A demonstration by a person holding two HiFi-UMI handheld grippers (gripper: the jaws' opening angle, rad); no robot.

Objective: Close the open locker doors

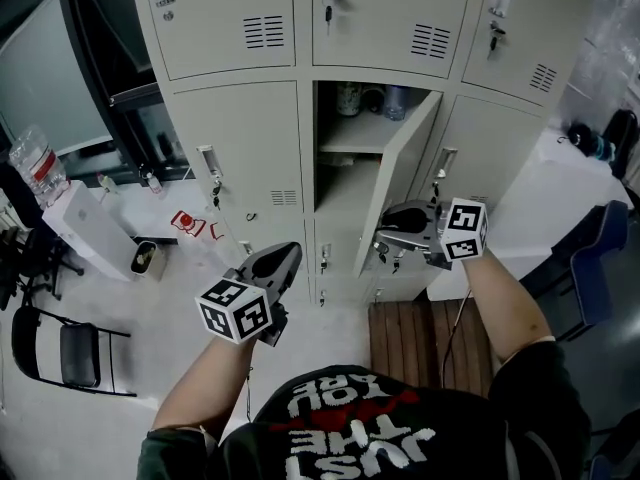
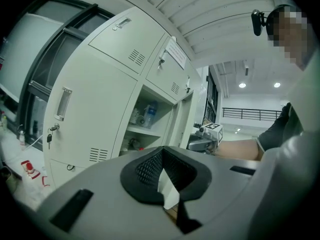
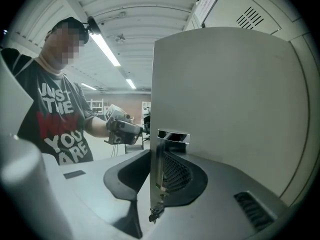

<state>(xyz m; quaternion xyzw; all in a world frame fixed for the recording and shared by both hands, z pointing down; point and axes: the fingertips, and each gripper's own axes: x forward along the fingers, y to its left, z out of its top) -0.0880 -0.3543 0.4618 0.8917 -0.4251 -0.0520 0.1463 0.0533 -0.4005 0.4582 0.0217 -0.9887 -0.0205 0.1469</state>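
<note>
The pale grey lockers point(image 1: 235, 148) fill the head view. One middle door point(image 1: 395, 183) stands swung out, baring a compartment with a shelf point(image 1: 345, 128). My right gripper point(image 1: 385, 226) sits at this door's free edge, low by its latch. In the right gripper view the door point(image 3: 225, 99) fills the right side; its edge and chrome latch plate point(image 3: 172, 135) lie between the right gripper point(image 3: 156, 176) pads, which close on it. My left gripper point(image 1: 288, 256) hangs free before the lower lockers. Its jaws point(image 2: 162, 169) stand slightly apart and hold nothing.
Bottles point(image 1: 395, 101) stand on the open locker's shelf. A wooden pallet point(image 1: 420, 338) lies under the door. At the left are a white box point(image 1: 85, 223), a water bottle point(image 1: 38, 168) and a folding chair point(image 1: 60, 353). A white table point(image 1: 540, 208) and blue chair point(image 1: 600, 258) are at the right.
</note>
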